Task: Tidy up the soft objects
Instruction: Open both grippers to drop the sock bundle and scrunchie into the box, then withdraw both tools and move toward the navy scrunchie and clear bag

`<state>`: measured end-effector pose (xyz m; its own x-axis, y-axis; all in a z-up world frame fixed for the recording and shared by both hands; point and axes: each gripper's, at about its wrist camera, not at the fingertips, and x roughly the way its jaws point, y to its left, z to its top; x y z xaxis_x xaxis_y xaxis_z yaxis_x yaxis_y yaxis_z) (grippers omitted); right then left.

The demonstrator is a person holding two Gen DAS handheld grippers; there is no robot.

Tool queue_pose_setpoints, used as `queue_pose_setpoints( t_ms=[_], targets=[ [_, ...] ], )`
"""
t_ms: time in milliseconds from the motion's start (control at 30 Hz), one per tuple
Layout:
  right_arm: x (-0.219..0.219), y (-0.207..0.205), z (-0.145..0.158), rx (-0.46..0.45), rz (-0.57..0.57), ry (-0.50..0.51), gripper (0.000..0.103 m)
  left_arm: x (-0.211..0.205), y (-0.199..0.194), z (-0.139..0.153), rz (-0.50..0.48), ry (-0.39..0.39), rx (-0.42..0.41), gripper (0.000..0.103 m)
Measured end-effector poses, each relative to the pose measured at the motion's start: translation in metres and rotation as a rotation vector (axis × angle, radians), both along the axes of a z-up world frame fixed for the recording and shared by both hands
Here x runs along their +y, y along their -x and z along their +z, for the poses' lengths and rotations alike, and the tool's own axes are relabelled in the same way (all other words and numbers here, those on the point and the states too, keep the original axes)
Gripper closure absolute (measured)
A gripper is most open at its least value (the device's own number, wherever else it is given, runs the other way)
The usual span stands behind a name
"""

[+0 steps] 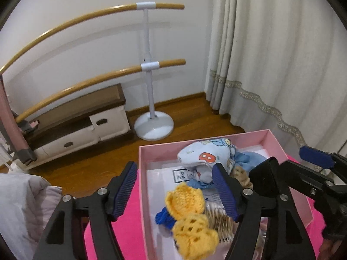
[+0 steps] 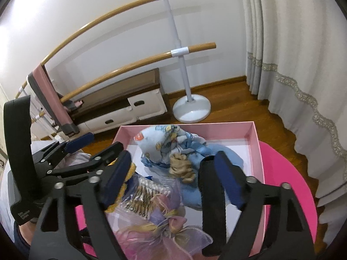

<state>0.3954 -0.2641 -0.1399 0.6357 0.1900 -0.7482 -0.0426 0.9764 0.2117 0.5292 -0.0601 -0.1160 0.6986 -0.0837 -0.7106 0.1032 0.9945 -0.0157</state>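
A pink box (image 1: 142, 173) (image 2: 258, 151) stands on a bright pink surface (image 1: 128, 227). It holds a blue cartoon-print cloth (image 1: 206, 153) (image 2: 160, 140), a plain light blue cloth (image 2: 195, 195), a yellow and blue crocheted piece (image 1: 188, 216), a beige curly scrunchie (image 2: 182, 166), a bag of cotton swabs (image 2: 147, 192) and a lilac organza bow (image 2: 164, 225). My left gripper (image 1: 175, 191) is open above the box, over the crocheted piece. My right gripper (image 2: 173, 182) is open above the box, over the swabs and bow. Neither holds anything.
A white stand with wooden bars (image 1: 149, 65) (image 2: 184, 49) stands on the wood floor. A low cabinet with drawers (image 1: 86, 121) lies along the wall. A cream curtain (image 1: 282, 54) hangs at right. Pale bedding (image 1: 23, 205) lies at left.
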Motion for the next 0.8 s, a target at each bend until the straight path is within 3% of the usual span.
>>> queue_pose_setpoints(
  t_ms=[67, 267, 500, 800],
  targets=[
    [-0.002, 0.007, 0.005, -0.019, -0.006, -0.010, 0.000, 0.002, 0.011, 0.004, 0.012, -0.004, -0.028, 0.026],
    [0.004, 0.030, 0.024, -0.046, -0.049, 0.023, 0.000, 0.000, 0.059, 0.015, 0.034, -0.046, -0.134, 0.002],
    [0.011, 0.070, 0.048, -0.112, -0.075, 0.028, 0.000, -0.006, 0.127, 0.021, 0.055, -0.101, -0.213, 0.000],
    [0.016, 0.147, 0.083, -0.230, -0.107, 0.036, 0.000, 0.003, 0.216, 0.033, 0.049, -0.080, -0.275, 0.000]
  ],
)
